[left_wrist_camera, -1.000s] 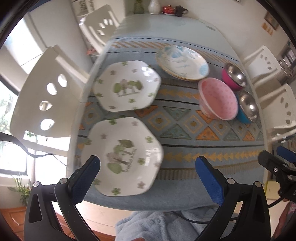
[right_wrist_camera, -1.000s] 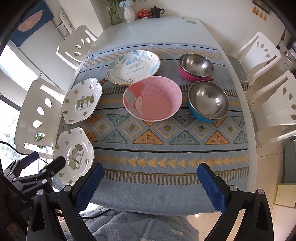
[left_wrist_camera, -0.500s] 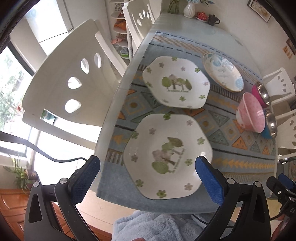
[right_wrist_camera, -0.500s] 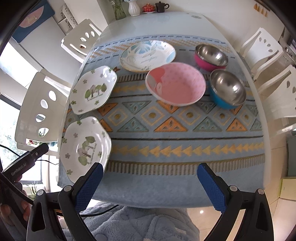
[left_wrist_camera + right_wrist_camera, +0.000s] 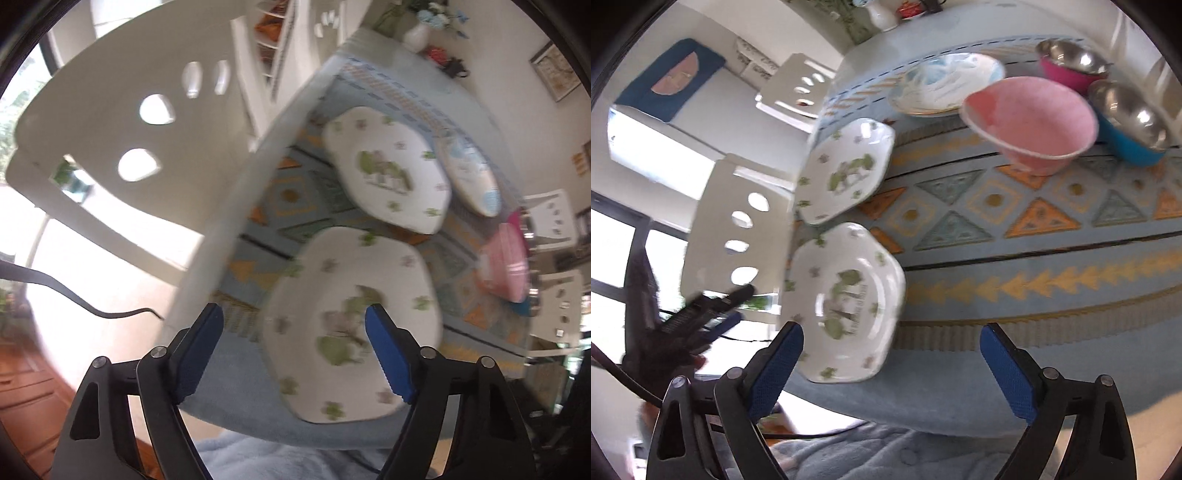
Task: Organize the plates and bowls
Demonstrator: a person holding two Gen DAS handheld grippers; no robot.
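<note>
My left gripper (image 5: 293, 334) sits at bottom centre of the left wrist view, pointing steeply down, jaws closing but w/ a wide gap yet; blue pads (image 5: 386, 354) not pressing on anything. In the right wrist view it shows blurred at lower left. My right gripper (image 5: 892, 363) fills the bottom of that view, jaws spread wide, pads (image 5: 1006, 374) bare, nothing gripped.

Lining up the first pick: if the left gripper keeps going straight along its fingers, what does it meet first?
Most likely the near hexagonal tree plate, around its left rim. The left gripper is closing with nothing pressed between the pads. Motion blur leaves depth uncertain.
</note>
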